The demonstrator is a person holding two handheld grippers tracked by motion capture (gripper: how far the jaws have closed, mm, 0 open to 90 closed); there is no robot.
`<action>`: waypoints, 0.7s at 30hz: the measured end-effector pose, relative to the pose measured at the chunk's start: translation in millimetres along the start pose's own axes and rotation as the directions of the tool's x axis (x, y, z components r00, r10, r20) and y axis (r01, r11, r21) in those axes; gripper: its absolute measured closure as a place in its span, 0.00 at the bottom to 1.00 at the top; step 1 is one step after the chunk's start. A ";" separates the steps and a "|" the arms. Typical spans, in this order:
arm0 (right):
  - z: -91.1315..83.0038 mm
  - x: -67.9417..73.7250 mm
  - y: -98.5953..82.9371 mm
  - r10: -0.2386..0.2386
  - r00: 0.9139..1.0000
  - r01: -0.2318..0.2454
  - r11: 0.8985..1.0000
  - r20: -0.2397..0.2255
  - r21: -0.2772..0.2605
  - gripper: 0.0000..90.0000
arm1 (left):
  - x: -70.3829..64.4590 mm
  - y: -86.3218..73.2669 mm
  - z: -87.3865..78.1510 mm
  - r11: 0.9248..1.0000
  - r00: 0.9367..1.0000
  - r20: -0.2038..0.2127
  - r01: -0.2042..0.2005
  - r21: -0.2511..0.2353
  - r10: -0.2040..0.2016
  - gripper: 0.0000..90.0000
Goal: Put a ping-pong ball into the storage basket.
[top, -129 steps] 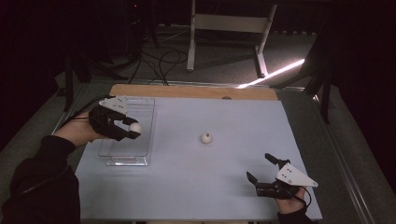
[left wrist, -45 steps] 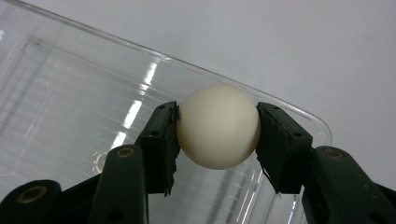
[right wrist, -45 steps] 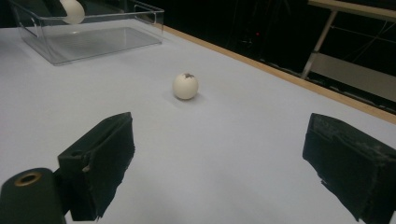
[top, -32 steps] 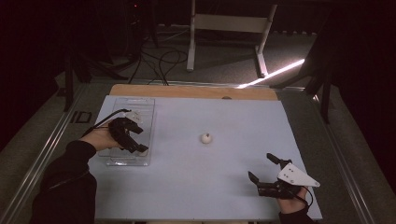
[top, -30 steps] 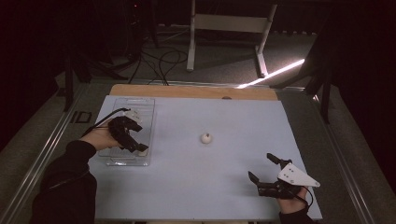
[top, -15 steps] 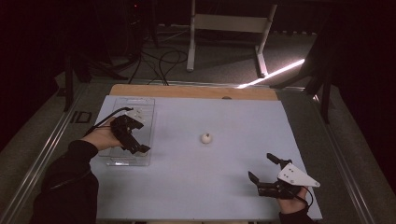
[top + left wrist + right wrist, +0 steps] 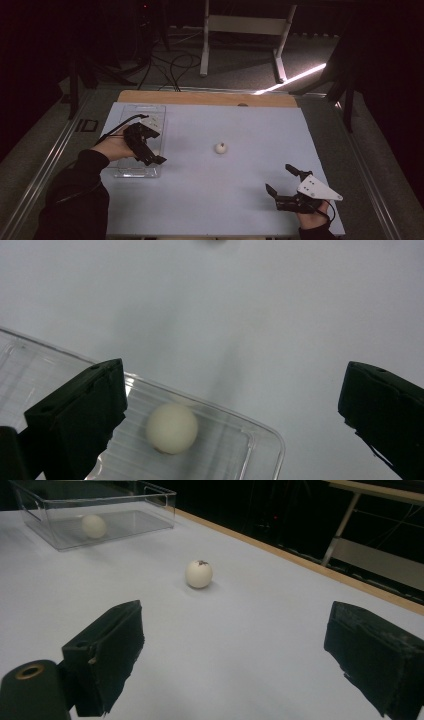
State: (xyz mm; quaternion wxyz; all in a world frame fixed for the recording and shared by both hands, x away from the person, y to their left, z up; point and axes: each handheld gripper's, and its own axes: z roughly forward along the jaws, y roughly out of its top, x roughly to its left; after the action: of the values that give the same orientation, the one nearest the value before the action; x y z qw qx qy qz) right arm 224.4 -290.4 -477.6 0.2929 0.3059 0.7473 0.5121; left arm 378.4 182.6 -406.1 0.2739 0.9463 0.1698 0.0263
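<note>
A white ball (image 7: 171, 427) lies on the ribbed floor of a clear plastic tray (image 7: 260, 440), between my wide-open left gripper (image 7: 230, 405) jaws and untouched by either. From the high view, the left gripper (image 7: 152, 150) hovers over the tray's (image 7: 131, 111) near right part. A second white ball (image 7: 220, 147) with a dark speck sits alone mid-table. My right gripper (image 7: 278, 178) rests open near the front right corner, well apart from that ball (image 7: 198, 573). The right gripper view also shows the tray (image 7: 150, 500) with its ball (image 7: 93, 526) beyond.
The pale blue mat (image 7: 240, 200) covers the table, with a wooden strip (image 7: 200, 97) along its far edge. A white stand (image 7: 245, 25) and cables lie on the dark floor beyond. A metal rail (image 7: 45, 165) runs along the left side.
The left gripper, which earlier held a white ball above the tray, lowered into it and opened. The ball now lies in the tray. The right gripper stayed put.
</note>
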 end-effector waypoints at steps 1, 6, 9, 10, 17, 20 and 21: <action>0.0 0.0 0.0 0.000 1.000 0.000 1.000 0.001 0.000 0.10 | 0.0 0.9 0.0 1.000 1.000 0.008 -0.001 0.004 0.001 0.00; 0.0 -0.2 -0.1 0.000 1.000 0.000 1.000 0.001 0.000 0.10 | -1.9 4.9 2.3 1.000 1.000 0.013 0.001 0.002 -0.001 0.00; 0.2 0.0 -0.1 -0.001 1.000 0.001 1.000 0.001 0.000 0.10 | -3.7 7.6 4.5 1.000 1.000 0.020 0.001 -0.002 -0.001 0.00; 0.3 0.0 -0.2 0.000 1.000 0.000 1.000 0.001 -0.001 0.10 | -4.5 8.7 5.5 1.000 1.000 0.020 0.008 -0.005 -0.008 0.00; 0.3 -0.3 -0.3 0.002 1.000 -0.002 1.000 0.000 0.001 0.10 | -10.8 21.0 9.8 1.000 1.000 0.000 0.016 0.002 -0.016 0.00; 0.4 -0.2 -0.3 0.002 1.000 -0.002 1.000 -0.001 -0.001 0.10 | -12.4 26.2 8.6 1.000 1.000 -0.003 0.026 -0.016 -0.026 0.00; 0.3 -0.2 -0.4 0.003 1.000 -0.003 1.000 -0.001 0.001 0.10 | -12.9 27.9 9.0 0.999 1.000 0.002 0.031 -0.019 -0.031 0.00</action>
State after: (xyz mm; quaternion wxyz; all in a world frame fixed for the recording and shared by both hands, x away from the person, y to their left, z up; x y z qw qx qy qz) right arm 224.7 -290.4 -478.0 0.2916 0.3067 0.7473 0.5123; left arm 376.1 151.5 -398.5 0.2833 0.9409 0.1839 0.0231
